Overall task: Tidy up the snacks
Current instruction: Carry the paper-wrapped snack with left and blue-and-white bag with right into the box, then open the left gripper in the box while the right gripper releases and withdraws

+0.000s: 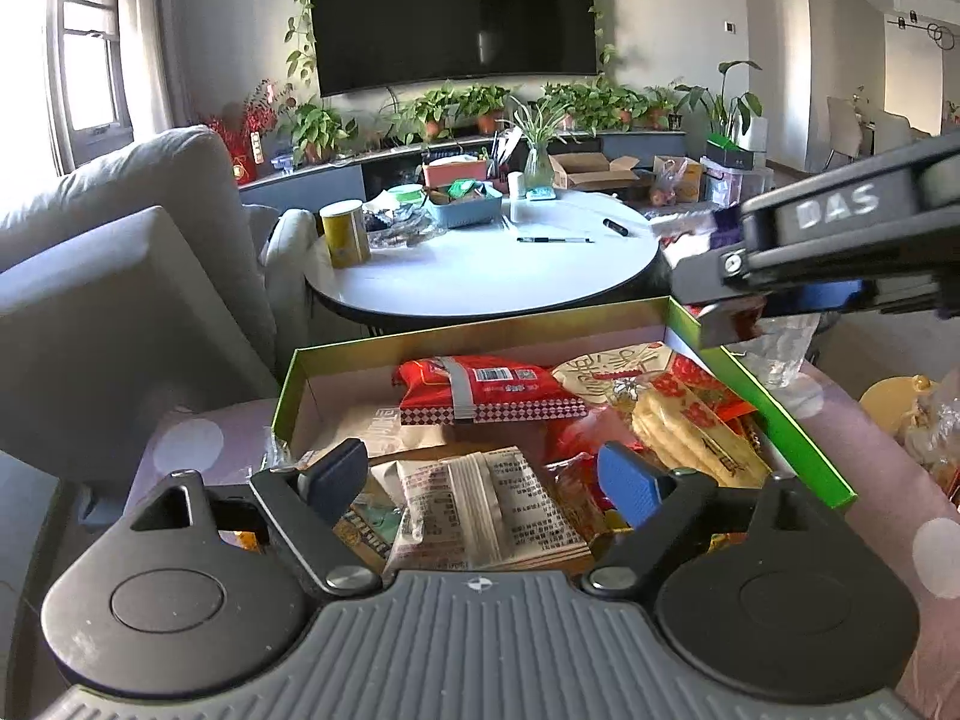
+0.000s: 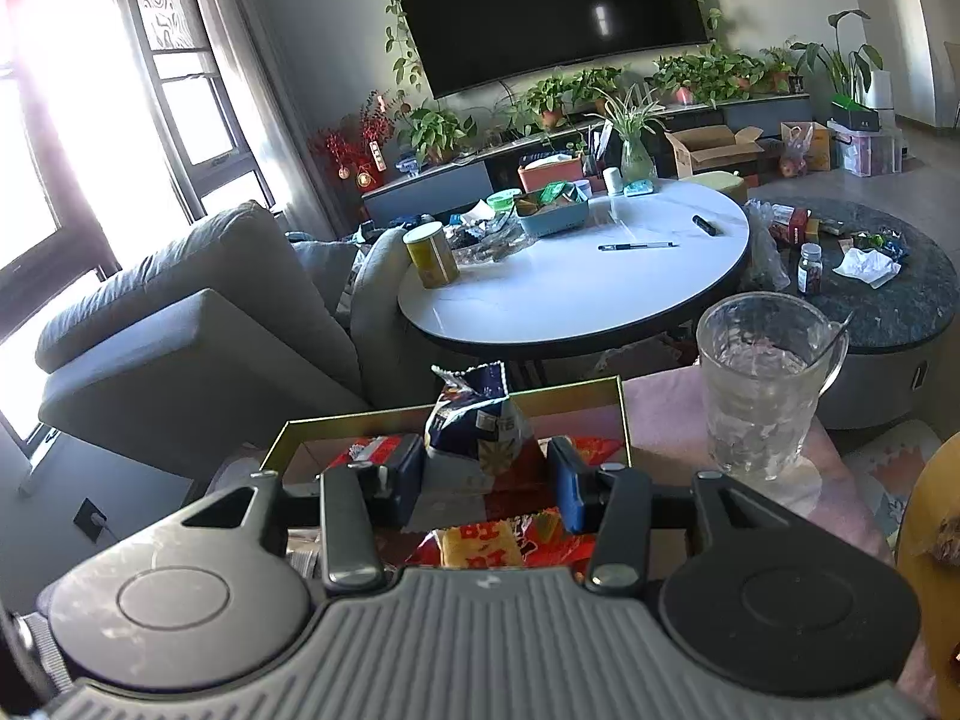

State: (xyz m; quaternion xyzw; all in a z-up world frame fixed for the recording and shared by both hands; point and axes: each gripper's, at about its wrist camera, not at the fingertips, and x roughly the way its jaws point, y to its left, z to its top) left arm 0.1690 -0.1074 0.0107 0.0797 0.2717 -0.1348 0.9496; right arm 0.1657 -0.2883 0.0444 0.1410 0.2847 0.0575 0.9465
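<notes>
While several packets already lie inside the green-rimmed box (image 1: 780,414), among them a red packet (image 1: 486,390) and a white printed packet (image 1: 486,504), sorting looks well underway but unfinished. The left gripper (image 1: 480,480) hangs over that white packet, fingers wide and empty. The right gripper (image 2: 486,480) holds a blue-and-white snack bag (image 2: 480,420) above the box, not yet placed.

Right claw (image 2: 486,480) gripping blue snack bag (image 2: 477,420) (upright), above box (image 2: 624,414)
</notes>
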